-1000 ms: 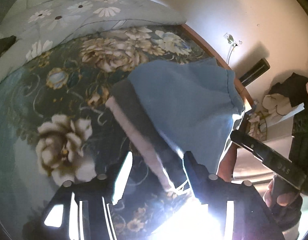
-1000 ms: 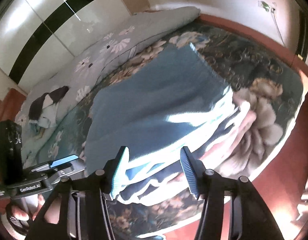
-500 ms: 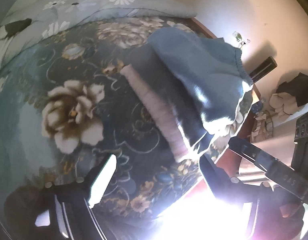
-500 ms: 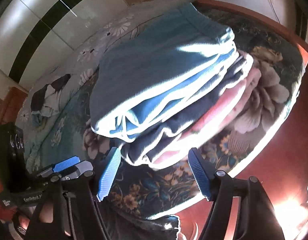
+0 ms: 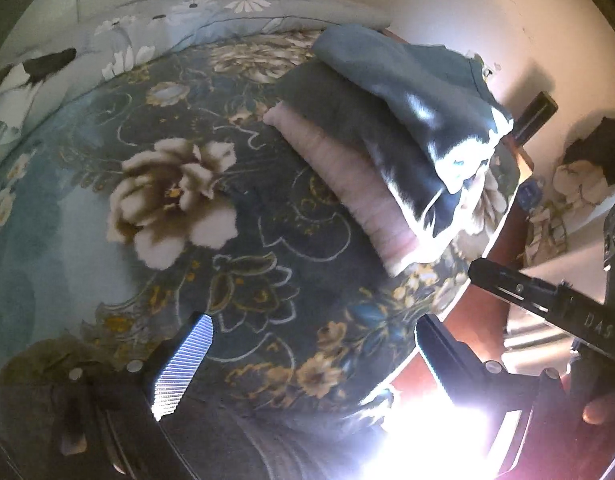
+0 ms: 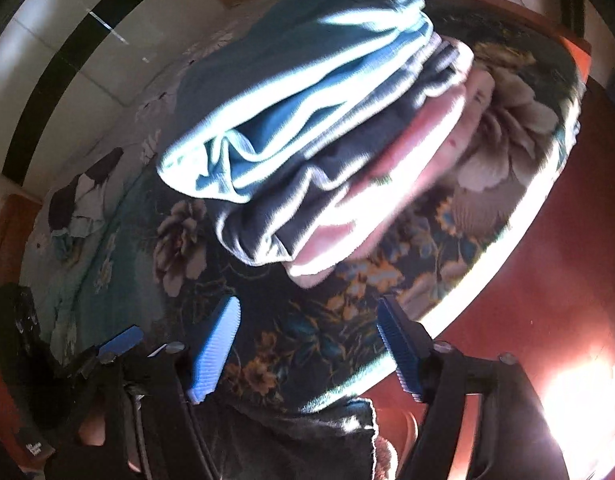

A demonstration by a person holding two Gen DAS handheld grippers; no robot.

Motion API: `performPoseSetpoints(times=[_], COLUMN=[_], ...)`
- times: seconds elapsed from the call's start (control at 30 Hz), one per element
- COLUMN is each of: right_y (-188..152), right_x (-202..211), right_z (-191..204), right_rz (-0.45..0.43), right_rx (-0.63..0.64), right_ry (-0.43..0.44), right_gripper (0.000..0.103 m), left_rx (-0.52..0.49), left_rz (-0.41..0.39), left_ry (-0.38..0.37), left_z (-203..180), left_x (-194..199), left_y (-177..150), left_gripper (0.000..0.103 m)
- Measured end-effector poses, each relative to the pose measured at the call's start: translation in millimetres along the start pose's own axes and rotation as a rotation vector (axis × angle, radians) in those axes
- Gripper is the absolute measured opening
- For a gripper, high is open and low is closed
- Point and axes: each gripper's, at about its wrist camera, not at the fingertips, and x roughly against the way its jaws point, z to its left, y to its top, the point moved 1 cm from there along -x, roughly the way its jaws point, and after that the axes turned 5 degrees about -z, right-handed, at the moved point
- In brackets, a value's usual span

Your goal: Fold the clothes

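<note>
We see the stack (image 6: 327, 152) lying near the corner of the bed (image 5: 155, 272), three folded pieces one on another: a blue top (image 5: 407, 80) uppermost, a dark piece (image 5: 347, 116) under it, a pink piece (image 5: 347, 184) at the bottom. Both grippers are clear of it. The left gripper (image 5: 311, 352) has its jaws opening, spread wide with only the floral cover between them. The right gripper (image 6: 307, 344) is opening too, nothing between its pads, the stack just beyond its tips.

We judge the cloth soft, light and limp. It will sag and slide apart if we lift it by one layer, and the loose hem edges facing the right gripper would open out under a pull. The blue top sits a little askew over the dark one, so the pile could shear sideways.

If we need to move or square it, we would take hold low, at the pink piece's folded edge, one gripper on each end, pinching through all the layers. A dark garment (image 6: 307, 440) lies at the near bed edge under both grippers; it looks unfolded, and we would pick it up by a hem or corner.
</note>
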Motion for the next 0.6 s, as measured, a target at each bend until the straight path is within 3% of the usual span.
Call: performPoseSetpoints(times=[0.03, 0.17, 0.27, 0.6], right_y=[-3, -12, -16, -26], right_x=[1, 9, 17, 35], right_z=[-1, -3, 0, 13], right_rz=[-0.005, -0.049, -0.083, -0.171], right_rx=[-0.007, -0.039, -0.039, 0.003], right_ry=[-0.005, -0.035, -0.067, -0.183], right_gripper=[0.096, 0.096, 0.103, 0.103], left_rx=[0.001, 0.038, 0.057, 0.058], left_rz=[0.001, -0.029, -0.069, -0.164], left_ry=[-0.008, -0.029, -0.033, 0.022], left_z=[1, 9, 13, 18], left_x=[0, 8, 18, 43], left_y=[-2, -3, -3, -1], left_gripper=[0.103, 0.103, 0.103, 0.103])
